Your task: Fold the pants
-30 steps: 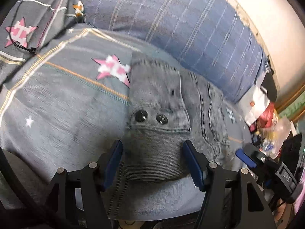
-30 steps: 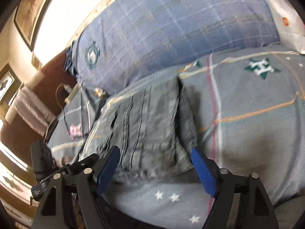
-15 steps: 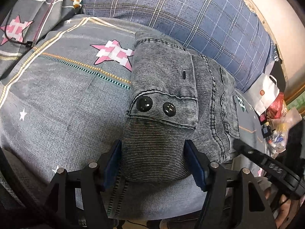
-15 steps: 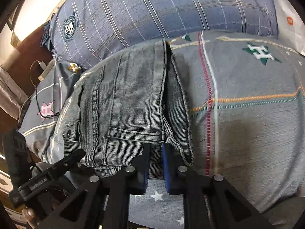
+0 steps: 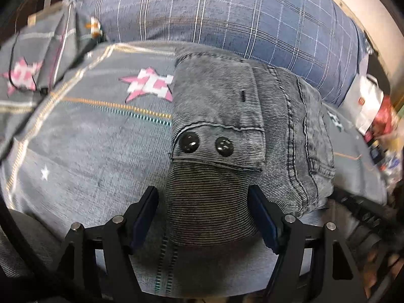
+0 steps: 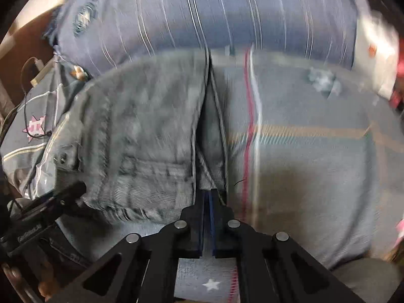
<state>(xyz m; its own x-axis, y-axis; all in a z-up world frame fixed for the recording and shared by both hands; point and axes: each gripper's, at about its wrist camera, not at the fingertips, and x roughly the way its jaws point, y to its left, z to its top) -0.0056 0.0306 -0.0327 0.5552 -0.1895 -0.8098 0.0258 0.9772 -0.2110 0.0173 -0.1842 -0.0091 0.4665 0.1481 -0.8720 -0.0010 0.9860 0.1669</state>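
Observation:
Grey denim pants (image 5: 227,131) lie folded into a compact stack on the grey star-patterned bedspread (image 5: 88,139). Two black buttons (image 5: 205,144) sit on the waistband flap facing the left wrist view. My left gripper (image 5: 204,214) is open, its fingers on either side of the near end of the stack. In the blurred right wrist view the pants (image 6: 141,136) lie left of centre. My right gripper (image 6: 208,197) is shut at the near right corner of the stack; I cannot tell whether cloth is pinched between the pads.
A blue plaid pillow (image 5: 227,12) lies behind the pants. A white bag (image 5: 366,106) and clutter sit at the right edge of the bed. A cable (image 6: 27,80) lies on the left. The bedspread stretches right of the pants (image 6: 315,151).
My right gripper went from wide open to shut at the stack's near right corner and is moving, blurring its view. My left gripper stays open around the near end.

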